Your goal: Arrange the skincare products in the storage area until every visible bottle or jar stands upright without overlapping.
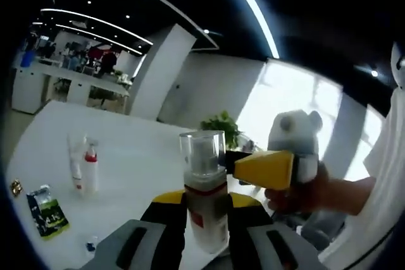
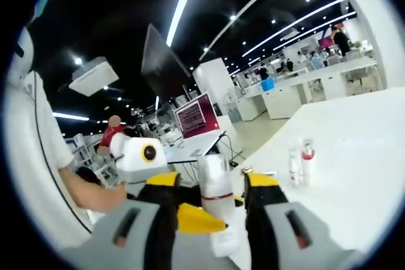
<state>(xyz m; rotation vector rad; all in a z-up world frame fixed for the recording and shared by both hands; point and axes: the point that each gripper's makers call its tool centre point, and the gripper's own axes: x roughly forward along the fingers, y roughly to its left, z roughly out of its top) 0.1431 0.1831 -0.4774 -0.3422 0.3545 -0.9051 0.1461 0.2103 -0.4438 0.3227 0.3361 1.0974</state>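
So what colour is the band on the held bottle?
Red, on the bottle in the left hand-held gripper; clearest in the left gripper view.

A white spray bottle (image 1: 205,200) with a clear cap and red band stands upright between the left gripper's jaws. Two smaller bottles (image 1: 84,165), possibly sprays, stand upright beyond, leftward.

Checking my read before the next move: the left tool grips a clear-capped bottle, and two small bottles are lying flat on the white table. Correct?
Not quite. The two small bottles stand upright on the white table, as the left gripper view shows. The left tool does grip the clear-capped bottle.
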